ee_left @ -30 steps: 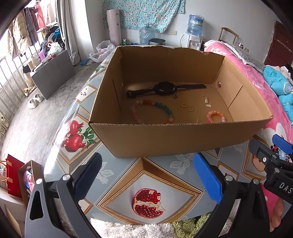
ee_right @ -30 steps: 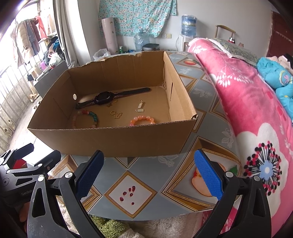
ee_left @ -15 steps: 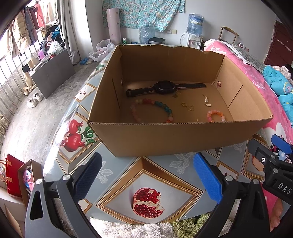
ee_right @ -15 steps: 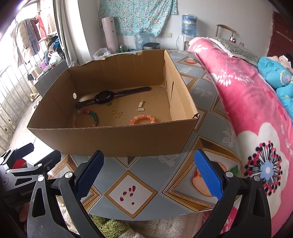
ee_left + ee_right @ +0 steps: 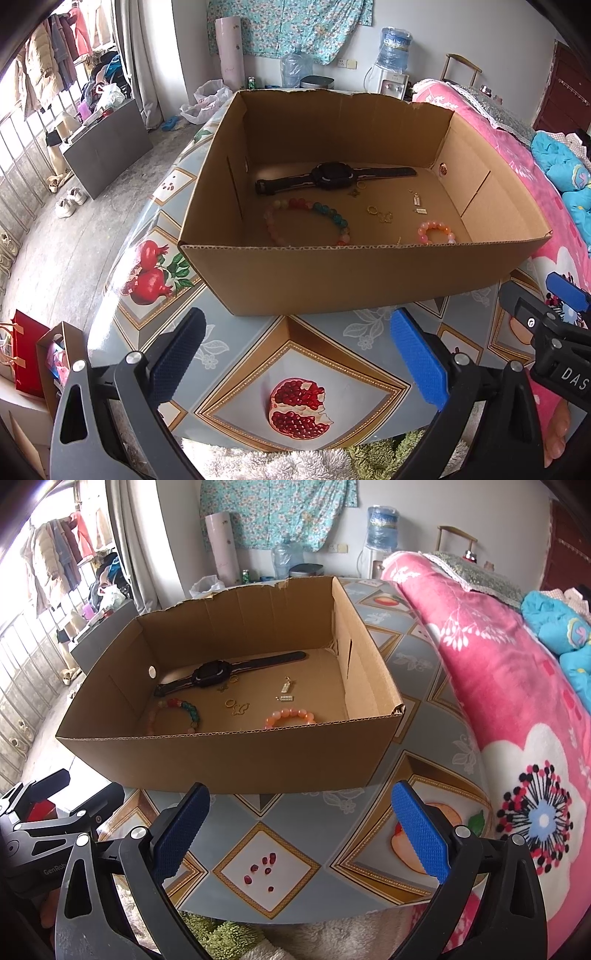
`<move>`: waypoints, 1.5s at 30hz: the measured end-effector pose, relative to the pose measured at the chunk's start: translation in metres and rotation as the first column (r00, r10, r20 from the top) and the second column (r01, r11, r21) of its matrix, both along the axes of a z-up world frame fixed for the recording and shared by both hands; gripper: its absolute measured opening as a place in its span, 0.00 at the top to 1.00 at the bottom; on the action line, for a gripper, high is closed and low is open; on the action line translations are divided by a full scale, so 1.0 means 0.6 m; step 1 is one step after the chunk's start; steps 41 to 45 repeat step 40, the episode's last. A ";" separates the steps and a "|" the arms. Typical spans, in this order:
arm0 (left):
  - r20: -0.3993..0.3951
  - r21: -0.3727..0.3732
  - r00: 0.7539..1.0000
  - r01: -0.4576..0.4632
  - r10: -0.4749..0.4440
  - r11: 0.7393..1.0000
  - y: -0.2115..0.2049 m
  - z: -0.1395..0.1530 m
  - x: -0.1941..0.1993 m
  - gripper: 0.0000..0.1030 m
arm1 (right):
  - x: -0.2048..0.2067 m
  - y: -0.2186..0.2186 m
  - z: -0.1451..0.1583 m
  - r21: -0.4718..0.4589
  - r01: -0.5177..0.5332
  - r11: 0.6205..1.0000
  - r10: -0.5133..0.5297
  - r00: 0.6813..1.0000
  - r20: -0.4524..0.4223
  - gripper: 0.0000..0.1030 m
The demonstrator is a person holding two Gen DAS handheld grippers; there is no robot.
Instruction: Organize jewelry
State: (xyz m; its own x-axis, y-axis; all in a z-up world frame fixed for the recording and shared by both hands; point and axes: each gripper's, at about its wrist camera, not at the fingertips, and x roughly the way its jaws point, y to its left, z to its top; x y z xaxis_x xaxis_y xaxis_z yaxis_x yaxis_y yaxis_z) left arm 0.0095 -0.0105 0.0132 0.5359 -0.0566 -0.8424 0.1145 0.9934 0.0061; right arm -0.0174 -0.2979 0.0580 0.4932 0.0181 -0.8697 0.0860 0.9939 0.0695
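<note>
An open cardboard box stands on the patterned table. Inside lie a black watch, a multicoloured bead bracelet, a pink bead bracelet, gold rings and charms and small silver pendants. My left gripper is open and empty, in front of the box's near wall. My right gripper is open and empty, also before the near wall. Each gripper shows at the edge of the other's view.
The table has a pomegranate-print cover. A pink floral blanket lies along the right side. A fluffy rug is below the near table edge. The floor, a grey cabinet and bags are at left.
Both grippers have barely shifted; the box sits slightly lower and closer in the views. Both stay open and empty.
</note>
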 end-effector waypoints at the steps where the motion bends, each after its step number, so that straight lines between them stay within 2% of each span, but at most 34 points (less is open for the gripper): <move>1: 0.001 0.000 1.000 -0.001 0.001 1.000 0.000 0.000 -0.001 0.05 | 0.000 0.000 0.000 0.000 0.000 1.000 0.000 1.000 0.000 0.08; 45: 0.002 0.006 1.000 0.003 -0.003 1.000 -0.006 0.002 -0.003 0.05 | -0.003 -0.001 -0.002 0.002 0.005 1.000 -0.005 1.000 -0.001 0.08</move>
